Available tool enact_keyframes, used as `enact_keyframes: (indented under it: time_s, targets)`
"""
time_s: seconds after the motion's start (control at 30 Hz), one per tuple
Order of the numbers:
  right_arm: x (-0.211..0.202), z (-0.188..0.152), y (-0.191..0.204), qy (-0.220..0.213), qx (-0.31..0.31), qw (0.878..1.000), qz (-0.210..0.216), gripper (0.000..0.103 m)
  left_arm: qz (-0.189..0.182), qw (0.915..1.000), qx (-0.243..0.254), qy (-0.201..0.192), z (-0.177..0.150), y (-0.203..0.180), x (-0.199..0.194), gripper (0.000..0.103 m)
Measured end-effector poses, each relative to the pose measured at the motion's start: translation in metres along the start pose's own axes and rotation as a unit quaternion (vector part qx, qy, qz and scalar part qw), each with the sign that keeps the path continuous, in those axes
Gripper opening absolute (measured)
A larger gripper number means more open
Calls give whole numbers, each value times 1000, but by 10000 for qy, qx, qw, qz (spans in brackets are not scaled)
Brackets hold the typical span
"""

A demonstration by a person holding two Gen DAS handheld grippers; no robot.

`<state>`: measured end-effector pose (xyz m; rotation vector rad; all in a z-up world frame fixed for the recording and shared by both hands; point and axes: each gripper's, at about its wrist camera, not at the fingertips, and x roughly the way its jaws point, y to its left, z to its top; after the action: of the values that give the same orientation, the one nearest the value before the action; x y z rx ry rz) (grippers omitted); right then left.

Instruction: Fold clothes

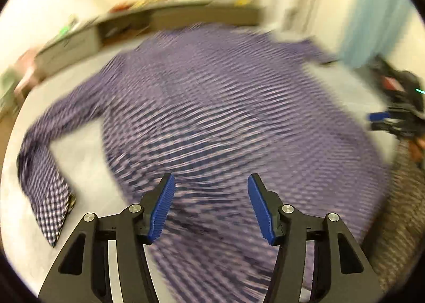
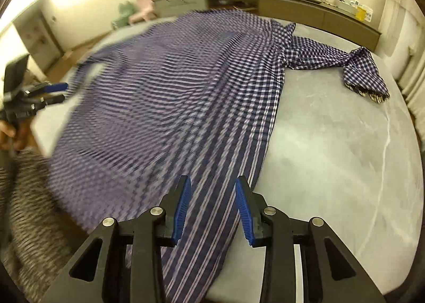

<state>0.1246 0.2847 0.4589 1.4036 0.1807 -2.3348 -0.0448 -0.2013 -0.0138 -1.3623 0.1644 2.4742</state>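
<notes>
Pale grey marbled table [image 2: 345, 149]: it carries the whole garment. Beyond its far edge we see a long low cabinet [image 2: 292, 3] against the wall, with small bright items on top, too blurred to name.

Purple-and-white checked long-sleeved shirt [image 2: 164, 96]: it lies spread flat over most of the table, body wide open, hem at the near edge and partly hanging over it. Its right sleeve [image 2: 332, 56] runs toward the far right corner, cuff crumpled. Its left sleeve [image 1: 47, 170], in the left wrist view, bends down toward the near left edge, cuff lying flat.

Left gripper [image 1: 211, 183]: blue pads spread wide, nothing between them, above the hem.

Right gripper [image 2: 212, 183]: pads also apart, cloth visible beneath the gap, not pinched so far as we can tell.

Progress, our judgement: early. The shirt is laid out, but we see no fold yet. Sleeves, sides and the lengthwise fold all remain.
</notes>
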Motion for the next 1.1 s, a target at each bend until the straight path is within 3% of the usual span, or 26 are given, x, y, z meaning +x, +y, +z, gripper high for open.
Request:
enact_keyframes:
  time_s: [0.1, 0.17, 0.27, 0.3, 0.4, 0.47, 0.5, 0.67, 0.8, 0.93, 1.03, 1.07, 1.1]
  targets:
    - [42, 10, -2, 241, -183, 9991, -288, 37, 355, 9973, 93, 636, -24, 14, 30, 52]
    - [46, 6, -1, 430, -572, 9963, -486, 35, 535, 9961, 156, 684, -33, 24, 20, 54]
    - [33, 6, -15, 742, -727, 9919, -727, 39, 961, 9931, 61, 675, -42, 41, 8, 70]
    - [29, 8, -23, 788, -711, 9917, -725, 42, 1033, 9925, -26, 658, -43, 46, 5, 68]
    - [12, 25, -47, 577, -319, 9975, -264, 43, 505, 9981, -299, 208, -30, 53, -17, 62]
    - [-5, 52, -61, 67, 94, 9999, 101, 43, -26, 9989, -430, -187, -10, 58, -33, 64]
    - [-6, 65, -64, -116, 189, 9997, 132, 44, -86, 9984, -490, -272, 0, 62, -35, 64]
    - [26, 140, -76, -462, 93, 9978, -456, 45, 433, 9980, -465, 9, 68, 78, 10, 64]
    - [61, 173, -80, -673, -61, 9949, -754, 45, 831, 9937, -675, 321, 112, 107, 59, 64]
    - [91, 212, -99, -733, 88, 9932, -901, 45, 1058, 9894, -838, 544, 151, 127, 101, 64]
    - [119, 231, -132, -488, 361, 9944, -870, 45, 1335, 9845, -795, 817, 173, 144, 141, 64]
    - [123, 234, -143, -420, 447, 9948, -814, 46, 1508, 9802, -802, 1003, 174, 149, 151, 71]
    - [121, 236, -152, -481, 459, 9947, -787, 46, 1541, 9796, -950, 871, 176, 158, 153, 77]
